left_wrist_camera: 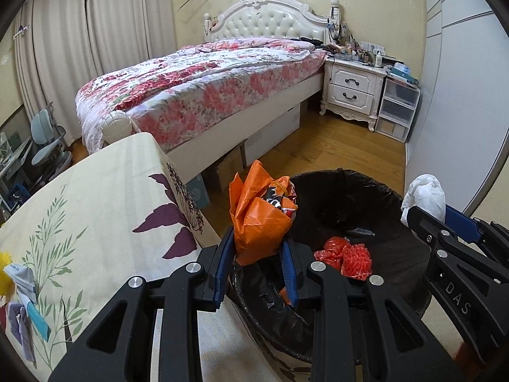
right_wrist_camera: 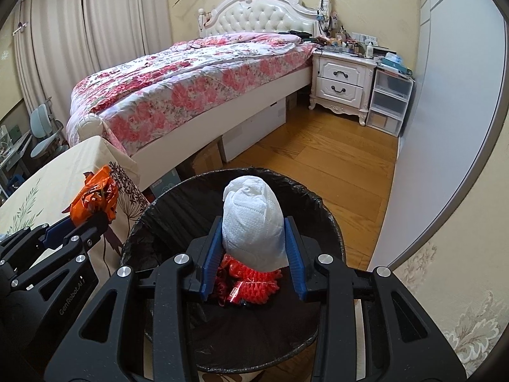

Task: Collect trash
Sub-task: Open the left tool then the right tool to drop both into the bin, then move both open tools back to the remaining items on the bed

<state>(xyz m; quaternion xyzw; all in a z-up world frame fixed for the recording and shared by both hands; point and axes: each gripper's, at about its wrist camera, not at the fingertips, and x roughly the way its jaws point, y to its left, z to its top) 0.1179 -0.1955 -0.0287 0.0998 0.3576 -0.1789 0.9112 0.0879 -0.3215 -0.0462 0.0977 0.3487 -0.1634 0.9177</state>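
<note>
My left gripper (left_wrist_camera: 257, 238) is shut on a crumpled orange plastic bag (left_wrist_camera: 259, 219) and holds it over the near left rim of the black-lined trash bin (left_wrist_camera: 366, 191). My right gripper (right_wrist_camera: 253, 222) is shut on a wadded white tissue (right_wrist_camera: 253, 226) and holds it above the middle of the bin (right_wrist_camera: 178, 210). Red mesh trash (left_wrist_camera: 346, 256) lies on the bin's bottom; it also shows in the right wrist view (right_wrist_camera: 254, 281). The tissue (left_wrist_camera: 426, 194) and right gripper (left_wrist_camera: 429, 219) show at the right of the left wrist view, the orange bag (right_wrist_camera: 95, 195) at the left of the right wrist view.
A table with a leaf-print cloth (left_wrist_camera: 95, 210) stands left of the bin, with paper scraps (left_wrist_camera: 22, 289) on it. A bed with a floral quilt (left_wrist_camera: 203, 86), a white nightstand (left_wrist_camera: 353, 86) and plastic drawers (left_wrist_camera: 397, 105) stand behind. Wood floor (right_wrist_camera: 318, 159) lies beyond the bin.
</note>
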